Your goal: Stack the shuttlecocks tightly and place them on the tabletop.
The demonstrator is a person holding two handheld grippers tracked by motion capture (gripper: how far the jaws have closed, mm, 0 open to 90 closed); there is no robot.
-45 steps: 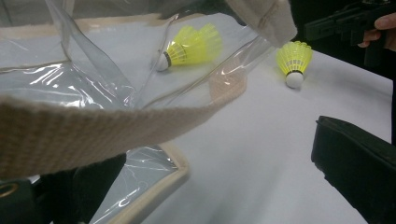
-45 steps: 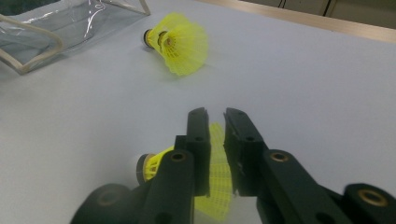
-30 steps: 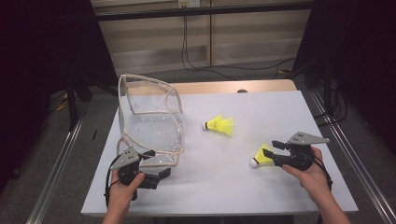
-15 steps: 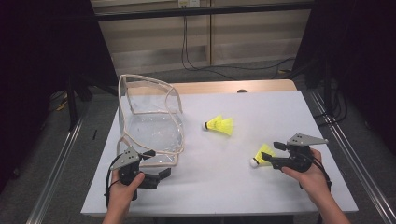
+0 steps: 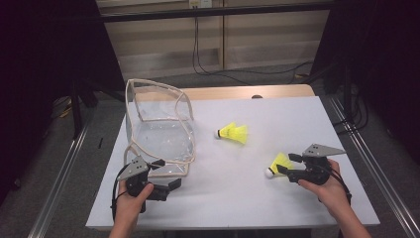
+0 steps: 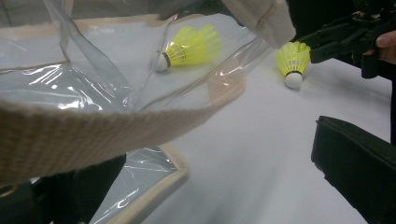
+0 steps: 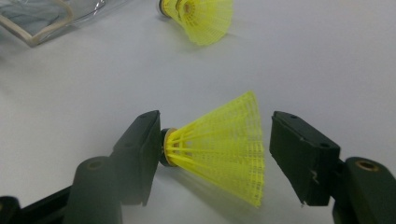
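Change: the right tongs (image 5: 283,165) had shifted a little along the surface (image 5: 237,198) toward the near shuttlecock (image 5: 277,164); the left tongs (image 5: 166,173) and the bag (image 5: 158,134) had kept their places.
Near shuttlecock: it lay on its side on the white surface, between the two jaws of the right tongs; its skirt was a bright yellow mesh flaring wide, its rounded white tip ringed by a dark band.
Right tongs: they stood open, one jaw just at the shuttlecock's (image 7: 219,144) tip, the other a little apart from the skirt's rim.
Far shuttlecock: the second one (image 5: 234,133), yellow like the first, lay on its side near the middle of the surface, beside the bag.
Left tongs: its jaws were apart around the bag's woven cream strap (image 6: 107,128); whether they pinched it could not be told.
Bag: clear plastic edged in cream webbing, standing open at the left.
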